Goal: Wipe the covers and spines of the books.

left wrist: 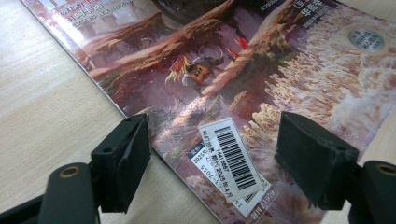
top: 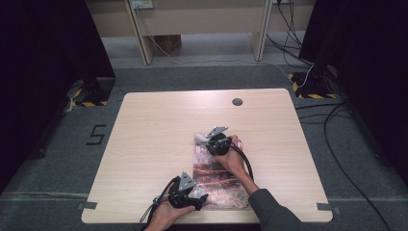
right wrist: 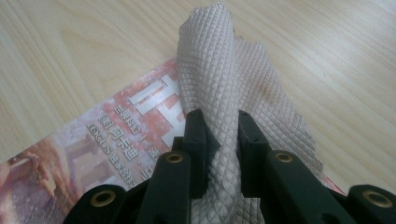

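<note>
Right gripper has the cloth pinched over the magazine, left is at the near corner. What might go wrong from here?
1. The right gripper pinches only a narrow fold of the waffle-textured cloth; a quick pull might slip it out.
2. The left gripper jaws stand open astride the near corner of the magazine, beside its barcode sticker, not clamping it. If the cloth drags across the cover, the magazine may slide on the table.

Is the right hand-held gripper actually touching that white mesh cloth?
Touching. In the right gripper view, the right hand-held gripper has both black jaws pressed against the bunched white mesh cloth, pinching it above the magazine.
</note>
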### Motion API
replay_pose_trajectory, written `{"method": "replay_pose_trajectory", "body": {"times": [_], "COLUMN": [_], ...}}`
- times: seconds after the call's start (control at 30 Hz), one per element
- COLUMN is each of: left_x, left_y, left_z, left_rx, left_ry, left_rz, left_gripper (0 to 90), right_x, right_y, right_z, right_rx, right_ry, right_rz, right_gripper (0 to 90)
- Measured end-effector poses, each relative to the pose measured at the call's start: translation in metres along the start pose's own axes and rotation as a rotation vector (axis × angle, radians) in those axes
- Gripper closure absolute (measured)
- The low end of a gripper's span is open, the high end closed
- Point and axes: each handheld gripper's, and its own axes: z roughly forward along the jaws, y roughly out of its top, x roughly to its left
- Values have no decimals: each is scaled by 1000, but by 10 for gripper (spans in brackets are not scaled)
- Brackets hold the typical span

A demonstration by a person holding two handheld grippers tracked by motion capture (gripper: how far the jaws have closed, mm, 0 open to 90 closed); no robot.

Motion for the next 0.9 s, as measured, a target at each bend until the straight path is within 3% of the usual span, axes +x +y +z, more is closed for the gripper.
{"method": "replay_pose_trajectory", "body": {"times": [0.1, 0.27, 0.5, 0.6, 0.77, 0.9], "left_x": [0, 0, 0, 1, 2, 4], "left_y": [0, 0, 0, 0, -1, -1], "left_z": [0, 0, 0, 0, 0, 1], "left_rx": [1, -2, 1, 2, 2, 2], "left_ry": [-1, -1, -2, -6, -13, -19], "left_rz": [1, 1, 3, 4, -11, -26], "left_gripper": [247, 248, 248, 246, 241, 232], "right_x": [4, 18, 14, 18, 21, 26], "right_y": [4, 9, 16, 21, 20, 19], "right_z": [3, 6, 12, 14, 13, 11], "right_rx": [3, 2, 13, 24, 26, 32], "right_ry": [1, 28, 15, 4, 47, 58], "right_rz": [2, -52, -30, -54, -43, -73], "right_gripper": [781, 782, 781, 783, 782, 781]}}
